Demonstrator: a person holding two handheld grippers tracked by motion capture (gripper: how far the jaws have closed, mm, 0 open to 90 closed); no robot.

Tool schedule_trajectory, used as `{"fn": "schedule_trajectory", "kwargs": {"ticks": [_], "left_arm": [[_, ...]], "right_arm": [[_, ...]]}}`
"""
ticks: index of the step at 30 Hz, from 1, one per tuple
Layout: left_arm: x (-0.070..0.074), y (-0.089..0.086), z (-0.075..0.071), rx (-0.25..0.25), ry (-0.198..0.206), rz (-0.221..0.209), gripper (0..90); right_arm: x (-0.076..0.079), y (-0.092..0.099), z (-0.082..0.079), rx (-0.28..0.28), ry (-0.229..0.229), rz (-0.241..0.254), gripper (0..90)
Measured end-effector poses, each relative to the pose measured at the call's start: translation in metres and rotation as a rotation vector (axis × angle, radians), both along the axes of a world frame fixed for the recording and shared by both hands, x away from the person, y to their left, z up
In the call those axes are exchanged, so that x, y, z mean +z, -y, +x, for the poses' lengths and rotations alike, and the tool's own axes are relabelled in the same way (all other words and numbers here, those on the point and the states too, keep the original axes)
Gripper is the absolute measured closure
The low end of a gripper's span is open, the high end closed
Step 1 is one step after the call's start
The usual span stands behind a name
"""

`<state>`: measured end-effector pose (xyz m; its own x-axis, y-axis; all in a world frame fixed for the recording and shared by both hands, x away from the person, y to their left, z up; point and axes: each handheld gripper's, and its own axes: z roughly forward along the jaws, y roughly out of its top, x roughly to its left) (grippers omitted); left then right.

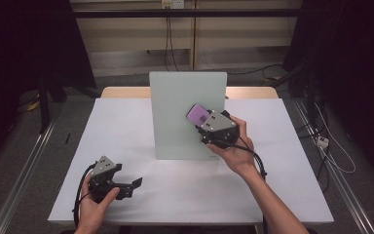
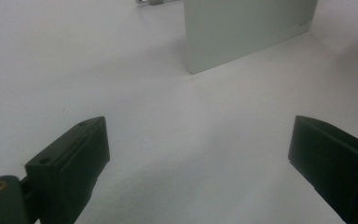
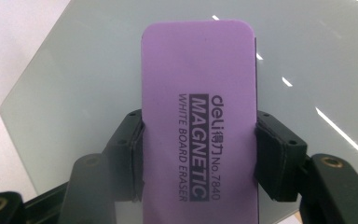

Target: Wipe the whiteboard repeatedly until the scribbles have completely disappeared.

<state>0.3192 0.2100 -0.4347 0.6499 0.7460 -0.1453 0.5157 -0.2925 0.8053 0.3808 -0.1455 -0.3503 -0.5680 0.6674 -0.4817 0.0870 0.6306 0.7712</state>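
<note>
A pale green-grey board (image 1: 182,109) stands upright at the middle of the white table (image 1: 126,126). My right gripper (image 1: 205,122) is shut on a purple magnetic whiteboard eraser (image 1: 198,115), which it holds against or just in front of the board's right half. In the right gripper view the eraser (image 3: 200,112) sits lengthwise between the two black pads (image 3: 130,154), with the board (image 3: 74,84) behind it. My left gripper (image 1: 135,184) rests low near the table's front left, open, with nothing between its fingers (image 2: 70,163). The board's lower corner (image 2: 242,32) shows beyond them.
Dark floor, cables and metal rails (image 1: 24,165) flank the table. A wooden table edge (image 1: 121,91) shows behind the white top. Bare white tabletop lies left and right of the board.
</note>
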Motion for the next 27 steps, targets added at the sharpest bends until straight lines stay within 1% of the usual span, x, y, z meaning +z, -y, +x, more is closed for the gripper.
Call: {"fn": "schedule_trajectory", "kwargs": {"ticks": [5,6,8,10,12,13,15,18,20,22,23,25,27], "left_arm": [[0.0,0.001,0.0,0.005,-0.001,-0.008,5.2],[0.0,0.0,0.0,-0.003,0.001,0.004,5.2],[0.0,0.0,0.0,-0.001,0.001,0.002,5.2],[-0.001,0.001,0.0,0.005,0.002,-0.01,5.2],[-0.001,0.002,0.0,0.003,0.002,-0.009,5.2],[-0.001,0.002,0.0,0.004,0.001,-0.01,5.2],[-0.001,0.001,0.0,0.004,0.002,-0.01,5.2],[0.0,0.001,0.0,0.004,-0.002,-0.007,5.2],[-0.001,0.001,0.0,0.004,-0.003,-0.008,5.2],[0.0,0.001,0.0,0.005,0.0,-0.009,5.2],[0.0,0.0,0.0,-0.002,0.002,0.002,5.2],[0.001,0.001,-0.001,0.008,0.006,-0.015,5.2],[0.001,0.0,-0.001,0.008,0.004,-0.012,5.2]], "right_arm": [[-0.009,-0.003,-0.003,0.023,-0.03,-0.023,41.6],[-0.012,-0.004,-0.004,0.032,-0.035,-0.028,41.6],[-0.017,-0.005,-0.005,0.045,-0.053,-0.027,41.6],[-0.022,-0.007,-0.006,0.054,-0.068,-0.028,41.6],[-0.028,-0.01,-0.008,0.065,-0.085,-0.037,41.6],[-0.031,-0.011,-0.009,0.066,-0.09,-0.033,41.6],[-0.035,-0.013,-0.009,0.086,-0.111,-0.029,41.6],[-0.041,-0.018,-0.011,0.095,-0.118,-0.048,41.6],[-0.041,-0.018,-0.011,0.094,-0.12,-0.042,41.6],[-0.038,-0.016,-0.01,0.087,-0.103,-0.023,41.6],[-0.036,-0.014,-0.009,0.084,-0.101,-0.007,41.6],[-0.032,-0.012,-0.007,0.082,-0.102,0.015,41.6],[-0.027,-0.008,-0.006,0.072,-0.092,0.033,41.6]]}}
